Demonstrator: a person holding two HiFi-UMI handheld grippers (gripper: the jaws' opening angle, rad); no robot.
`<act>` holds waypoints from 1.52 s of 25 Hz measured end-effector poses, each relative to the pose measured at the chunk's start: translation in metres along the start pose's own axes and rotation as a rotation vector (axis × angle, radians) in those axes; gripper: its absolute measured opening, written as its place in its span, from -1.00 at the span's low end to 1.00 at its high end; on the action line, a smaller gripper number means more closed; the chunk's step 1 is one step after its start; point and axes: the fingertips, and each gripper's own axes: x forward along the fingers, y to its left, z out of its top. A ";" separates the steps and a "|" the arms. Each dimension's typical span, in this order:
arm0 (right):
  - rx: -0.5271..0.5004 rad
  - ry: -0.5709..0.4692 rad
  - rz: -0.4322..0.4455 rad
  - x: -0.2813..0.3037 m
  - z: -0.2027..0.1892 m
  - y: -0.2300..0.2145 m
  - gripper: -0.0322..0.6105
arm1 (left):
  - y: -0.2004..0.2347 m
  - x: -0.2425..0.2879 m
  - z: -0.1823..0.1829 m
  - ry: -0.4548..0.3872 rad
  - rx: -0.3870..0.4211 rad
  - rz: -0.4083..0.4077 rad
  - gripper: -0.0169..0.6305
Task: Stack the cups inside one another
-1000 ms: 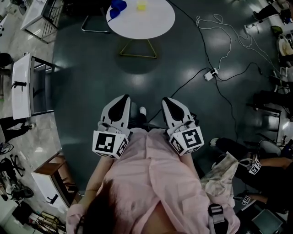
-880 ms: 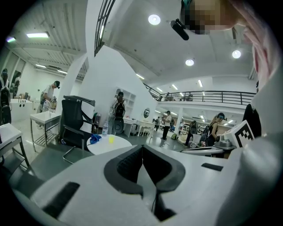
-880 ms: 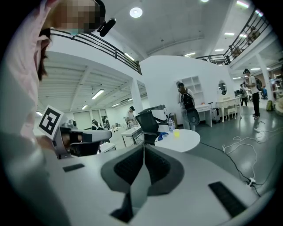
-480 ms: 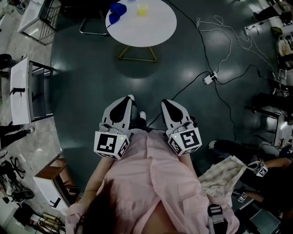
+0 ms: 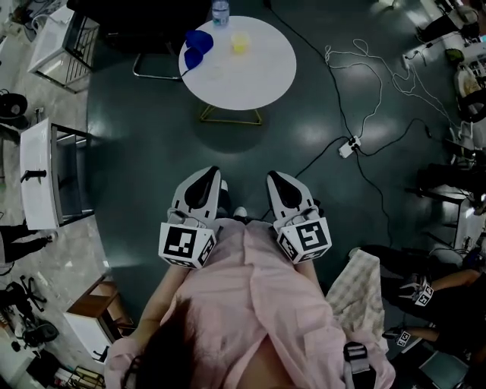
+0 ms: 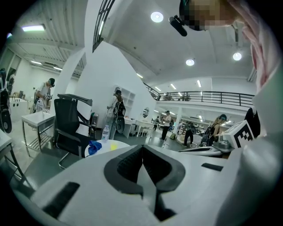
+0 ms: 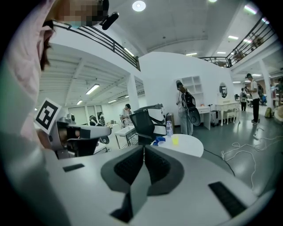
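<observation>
A round white table (image 5: pixel 250 76) stands far ahead on the dark floor. On it are two blue cups (image 5: pixel 196 47) close together, a small yellow cup (image 5: pixel 240 43) and a water bottle (image 5: pixel 220 11). My left gripper (image 5: pixel 212 172) and right gripper (image 5: pixel 272 176) are held side by side at waist height, well short of the table, both empty with jaws shut. In the left gripper view the blue cups (image 6: pixel 93 147) and yellow cup (image 6: pixel 113 146) show just above the left gripper (image 6: pixel 142 148). In the right gripper view the yellow cup (image 7: pixel 175 141) and blue cups (image 7: pixel 159 141) show beyond the right gripper (image 7: pixel 144 148).
A black office chair (image 5: pixel 152 34) stands behind the table. White cables and a power strip (image 5: pixel 349 144) lie on the floor to the right. A white desk (image 5: pixel 38 163) stands at the left. A person (image 5: pixel 425 292) sits at the lower right; other people stand far off.
The table with the cups has drawn nearer and sits lower in the head view. Both grippers have been carried forward together, still shut and side by side.
</observation>
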 end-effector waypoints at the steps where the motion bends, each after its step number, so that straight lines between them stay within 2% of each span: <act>1: 0.002 -0.002 -0.005 0.005 0.001 0.000 -0.80 | 0.006 0.002 0.001 -0.001 0.002 0.003 -0.89; 8: 0.011 -0.028 -0.016 0.033 0.006 0.007 -0.80 | 0.039 0.007 0.013 -0.023 0.022 0.007 -0.89; 16: 0.027 -0.036 -0.022 0.041 0.010 0.001 -0.80 | 0.041 0.014 0.019 -0.023 0.057 -0.005 -0.89; 21: 0.036 -0.035 0.003 0.045 0.009 -0.010 -0.80 | 0.045 0.022 0.013 -0.017 0.021 0.037 -0.89; 28: 0.018 -0.021 0.038 0.065 0.029 -0.045 -0.80 | 0.052 0.056 0.017 -0.026 -0.039 0.087 -0.89; 38: -0.001 0.010 0.115 0.095 0.040 -0.076 -0.80 | 0.054 0.088 0.022 -0.037 -0.048 0.152 -0.89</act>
